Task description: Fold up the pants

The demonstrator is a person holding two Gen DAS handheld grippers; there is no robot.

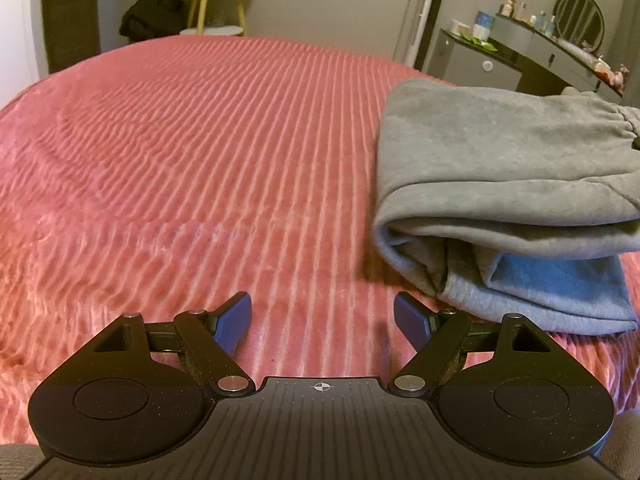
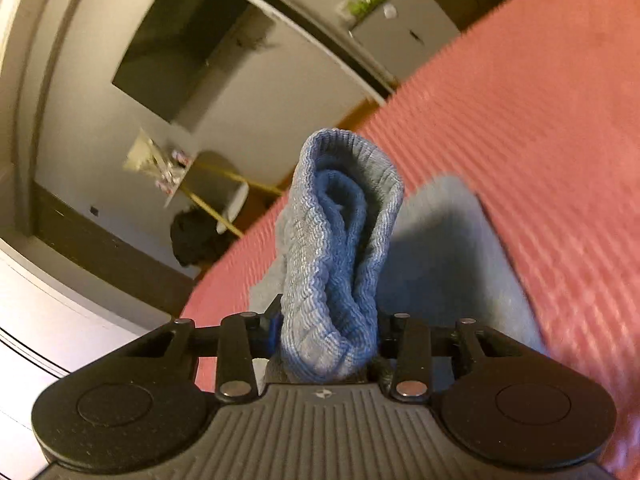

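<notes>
Grey sweatpants (image 1: 492, 184) lie folded in a thick stack on the pink ribbed bedspread (image 1: 200, 160) at the right of the left wrist view, the gathered waistband at the far right. My left gripper (image 1: 323, 320) hovers open over bare bedspread, just left of the stack's near corner, its blue pads (image 1: 236, 320) wide apart with nothing between them. In the right wrist view my right gripper (image 2: 326, 332) is shut on the pants' ribbed cuff (image 2: 340, 248), which stands bunched up between the jaws, raised off the bed. More grey cloth (image 2: 448, 248) hangs and lies behind it.
Beyond the bed stand a yellow-legged side table (image 1: 216, 4) with a dark bundle (image 1: 154, 14) beside it, and a grey dresser (image 1: 532, 52) with bottles and a round mirror. A dark wall panel (image 2: 188, 56) shows in the tilted right wrist view.
</notes>
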